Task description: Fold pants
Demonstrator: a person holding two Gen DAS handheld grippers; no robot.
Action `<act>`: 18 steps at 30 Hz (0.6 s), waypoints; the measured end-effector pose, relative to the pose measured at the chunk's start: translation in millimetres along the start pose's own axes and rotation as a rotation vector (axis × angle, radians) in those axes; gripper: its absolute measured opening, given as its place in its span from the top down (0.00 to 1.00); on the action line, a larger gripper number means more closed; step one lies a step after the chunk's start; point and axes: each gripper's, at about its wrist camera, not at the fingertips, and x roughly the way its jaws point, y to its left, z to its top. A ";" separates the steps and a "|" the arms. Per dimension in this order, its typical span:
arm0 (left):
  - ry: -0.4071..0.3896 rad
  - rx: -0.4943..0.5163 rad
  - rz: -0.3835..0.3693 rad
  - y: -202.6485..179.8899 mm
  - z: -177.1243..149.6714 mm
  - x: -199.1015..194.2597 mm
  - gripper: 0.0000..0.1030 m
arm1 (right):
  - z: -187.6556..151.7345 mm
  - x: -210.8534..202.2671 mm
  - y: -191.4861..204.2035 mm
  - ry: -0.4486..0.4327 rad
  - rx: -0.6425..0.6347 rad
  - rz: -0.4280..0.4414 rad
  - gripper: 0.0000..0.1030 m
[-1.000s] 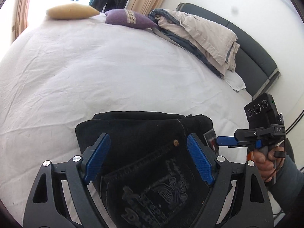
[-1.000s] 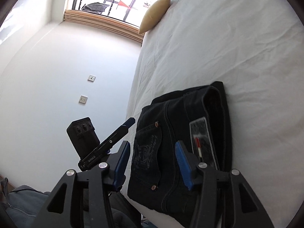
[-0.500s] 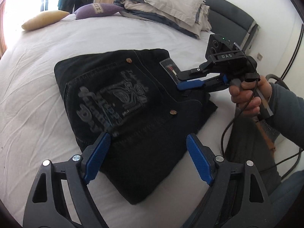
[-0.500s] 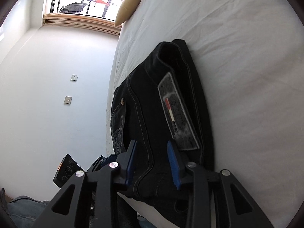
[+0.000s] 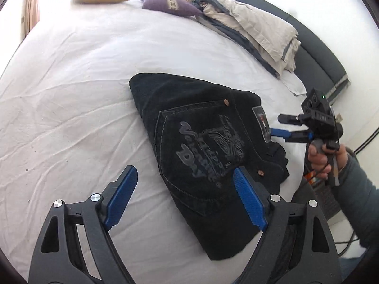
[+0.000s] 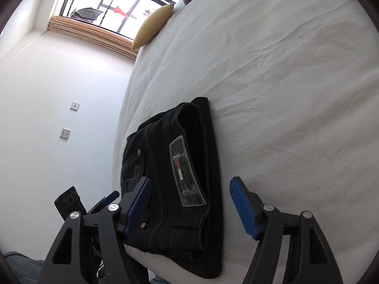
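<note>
Item: black denim pants (image 5: 208, 156), folded into a compact rectangular bundle, back pocket with grey embroidered lettering uppermost, grey woven waistband label (image 6: 187, 172) showing. Location: on the white-sheeted bed (image 5: 71, 94), near its edge closest to the person.

Left tongs (image 5: 182, 196): blue pads apart, hovering above the near end of the bundle, gripping nothing.

Right tongs (image 6: 189, 203): blue pads apart, jaws just opened wider; the waistband end lies between them, unpressed. In the left view they sit just beside the label edge.

Status, judged: fold looks essentially complete; the step in hand appears to be letting go and tidying.

Handling notes: lift both tongs clear without snagging the belt loop or waistband. Thick denim tends to spring open, so press the top layer flat if it rises. Square any loose corner near the bed's edge.

Also present: beige folded bedding (image 5: 255, 28), purple cushion (image 5: 170, 4), yellow cushion (image 6: 154, 26).
</note>
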 end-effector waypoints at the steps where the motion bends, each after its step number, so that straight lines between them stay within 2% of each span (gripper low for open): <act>1: 0.026 -0.034 -0.021 5.7 4.9 9.9 0.20 | 2.2 7.4 -1.7 0.013 -0.001 0.010 0.30; 4: 0.122 -0.118 -0.067 18.0 12.7 39.6 0.20 | 8.0 22.3 -1.4 0.027 -0.001 0.041 0.30; 7: 0.130 -0.128 -0.092 18.1 18.4 49.5 0.20 | 12.1 31.5 -1.0 0.043 0.011 0.092 0.30; 10: 0.148 -0.137 -0.154 19.9 23.0 56.7 0.22 | 15.9 41.2 -0.3 0.074 0.015 0.128 0.40; 11: 0.160 -0.142 -0.174 21.2 23.9 58.6 0.25 | 16.6 43.3 -1.3 0.082 0.015 0.131 0.45; 12: 0.165 -0.148 -0.175 23.1 24.4 61.6 0.35 | 17.4 45.2 -1.7 0.088 0.015 0.131 0.53; 14: 0.177 -0.185 -0.199 28.4 26.2 64.9 0.42 | 16.9 48.3 0.3 0.095 0.006 0.125 0.62; 16: 0.182 -0.208 -0.205 33.6 26.3 61.1 0.57 | 14.8 48.2 2.3 0.089 -0.003 0.116 0.67; 18: 0.178 -0.225 -0.223 37.7 27.7 59.0 0.64 | 12.6 47.6 10.2 0.074 -0.024 0.094 0.73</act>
